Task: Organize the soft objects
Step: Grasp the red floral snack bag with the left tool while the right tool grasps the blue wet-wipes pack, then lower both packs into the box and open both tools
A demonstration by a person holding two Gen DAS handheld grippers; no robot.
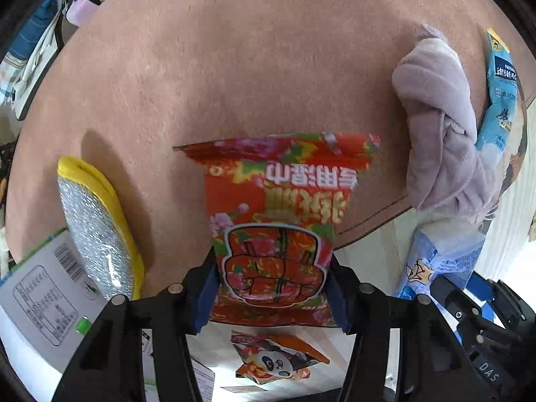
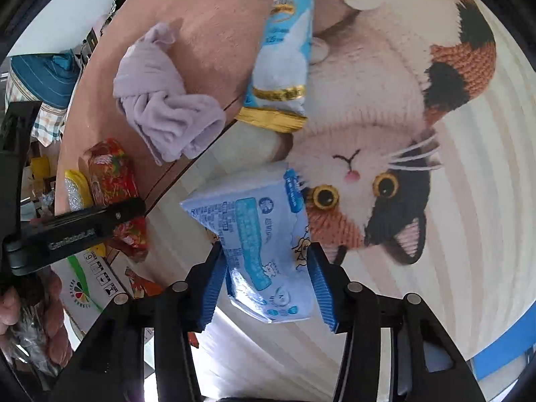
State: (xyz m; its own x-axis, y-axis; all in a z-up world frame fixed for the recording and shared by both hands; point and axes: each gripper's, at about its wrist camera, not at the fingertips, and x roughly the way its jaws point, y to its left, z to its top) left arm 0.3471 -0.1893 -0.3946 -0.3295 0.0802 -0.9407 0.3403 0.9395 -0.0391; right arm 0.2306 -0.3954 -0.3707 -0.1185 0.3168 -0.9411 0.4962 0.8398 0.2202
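My left gripper (image 1: pixel 273 296) is shut on a red flowered wet-wipe pack (image 1: pixel 278 221), held above the pink mat (image 1: pixel 217 67); the pack also shows in the right wrist view (image 2: pixel 114 181). My right gripper (image 2: pixel 268 281) is shut on a light blue wipe pack (image 2: pixel 254 234), held above the cat-picture mat (image 2: pixel 385 117). A knotted lilac cloth (image 1: pixel 442 127) lies at the pink mat's right edge and also shows in the right wrist view (image 2: pixel 160 107). A yellow and silver scrub sponge (image 1: pixel 97 227) lies left of the red pack.
A blue and white pouch with gold trim (image 2: pixel 284 50) lies across both mats. A white carton with a barcode (image 1: pixel 43 288) sits at lower left. A small panda-print packet (image 1: pixel 278 361) lies below the left gripper. Clutter lines the far left edge.
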